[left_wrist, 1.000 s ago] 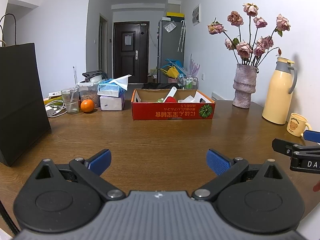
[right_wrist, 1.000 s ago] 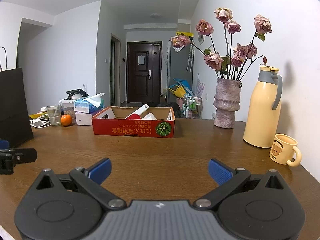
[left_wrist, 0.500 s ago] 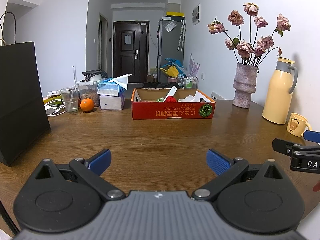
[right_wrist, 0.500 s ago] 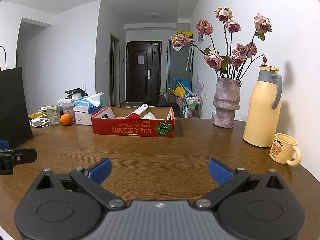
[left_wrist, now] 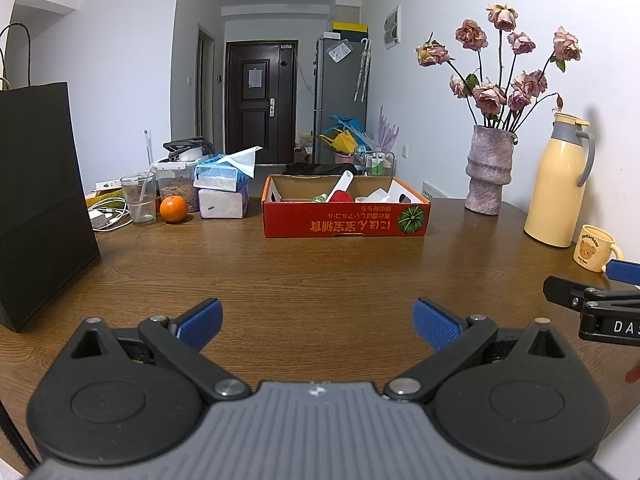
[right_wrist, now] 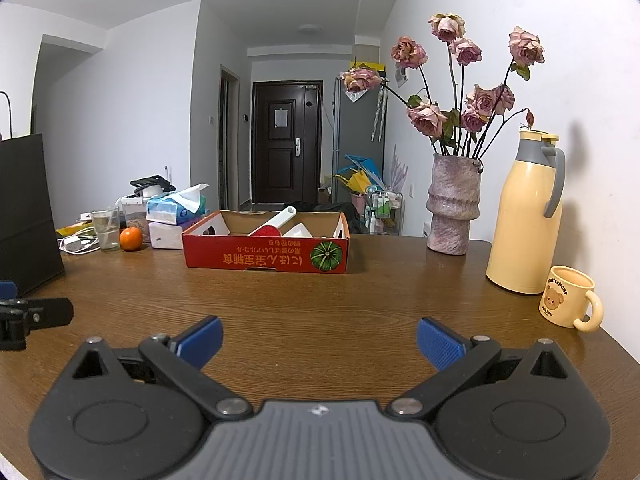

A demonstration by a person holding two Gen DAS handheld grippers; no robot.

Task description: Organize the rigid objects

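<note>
The left gripper (left_wrist: 318, 322) is wide open and holds nothing. The right gripper (right_wrist: 318, 340) is wide open too, with nothing between its blue pads (right_wrist: 438, 344). Both float low over the brown table (left_wrist: 320, 264), side by side. Straight ahead at 12 o'clock sits the red box (left_wrist: 346, 218). A white and red scoop (right_wrist: 272, 224) and some white things lie inside it. At 2 o'clock stand the vase of pink roses (right_wrist: 452, 204), the yellow jug (right_wrist: 524, 220) and the bear mug (right_wrist: 566, 300) just beside the jug. At 10 o'clock are an orange (left_wrist: 173, 209), a glass (left_wrist: 138, 198) and tissue packs (left_wrist: 222, 186). A black bag (left_wrist: 36, 200) stands at 9 o'clock
</note>
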